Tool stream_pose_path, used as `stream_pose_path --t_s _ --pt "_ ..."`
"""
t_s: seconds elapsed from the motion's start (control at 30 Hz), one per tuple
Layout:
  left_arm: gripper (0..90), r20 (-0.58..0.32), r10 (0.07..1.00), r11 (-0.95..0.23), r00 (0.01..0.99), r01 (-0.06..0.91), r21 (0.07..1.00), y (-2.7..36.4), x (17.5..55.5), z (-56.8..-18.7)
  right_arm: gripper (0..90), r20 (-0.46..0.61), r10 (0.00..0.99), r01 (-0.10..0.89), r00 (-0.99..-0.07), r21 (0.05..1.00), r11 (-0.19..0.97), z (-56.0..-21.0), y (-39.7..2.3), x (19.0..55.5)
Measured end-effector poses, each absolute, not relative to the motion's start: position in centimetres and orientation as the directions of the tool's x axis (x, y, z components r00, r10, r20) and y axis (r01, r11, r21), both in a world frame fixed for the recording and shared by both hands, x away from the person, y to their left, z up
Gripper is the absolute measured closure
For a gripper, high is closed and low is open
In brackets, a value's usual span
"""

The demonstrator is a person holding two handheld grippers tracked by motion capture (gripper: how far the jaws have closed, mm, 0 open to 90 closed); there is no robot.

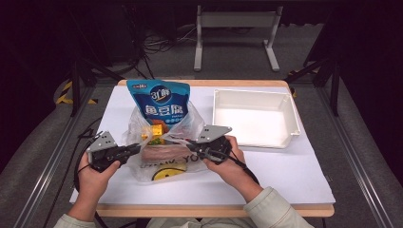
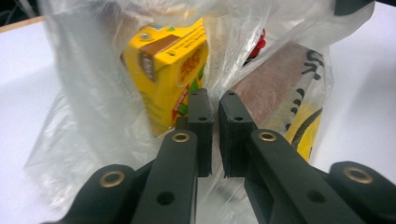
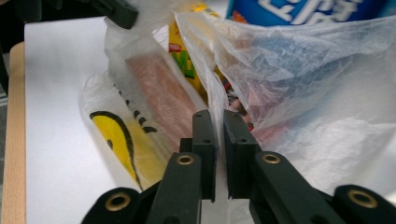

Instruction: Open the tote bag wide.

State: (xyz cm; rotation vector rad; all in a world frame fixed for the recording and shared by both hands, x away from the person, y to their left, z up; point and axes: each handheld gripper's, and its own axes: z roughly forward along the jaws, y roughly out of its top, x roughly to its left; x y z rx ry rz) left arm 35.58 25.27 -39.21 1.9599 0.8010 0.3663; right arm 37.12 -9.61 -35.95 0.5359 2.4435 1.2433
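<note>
Bag-opening step: left gripper (image 2: 214,100) and right gripper (image 3: 220,122), jaws clenched on thin crinkled film at opposite rim edges of the translucent plastic bag (image 1: 142,164) on the white tabletop (image 1: 266,175). Beyond the jaws: boxy yellow carton (image 2: 170,70), glossy blue pouch (image 1: 161,102). Next, probably: pulling the rims apart gently, without tearing.

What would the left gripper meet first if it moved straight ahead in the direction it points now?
Probably the yellow carton inside the plastic bag. The left gripper is shut on the bag's film, and the carton stands just beyond its tips, though depth is hard to judge.
</note>
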Motion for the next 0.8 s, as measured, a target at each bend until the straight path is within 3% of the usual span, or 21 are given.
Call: stream_pose_path --t_s 0.33,0.8 --pt "89.1 -0.074 0.705 -0.298 0.705 0.39 0.871 27.7 34.7 -39.3 89.0 -0.076 0.56 0.235 -0.825 0.855 0.463 -36.1 -14.1 37.0" --pt "90.0 -0.139 0.726 -0.287 0.674 0.48 0.829 29.2 34.5 -41.6 89.7 -0.035 0.589 0.304 -0.808 0.83 0.467 -37.9 -16.3 36.9"
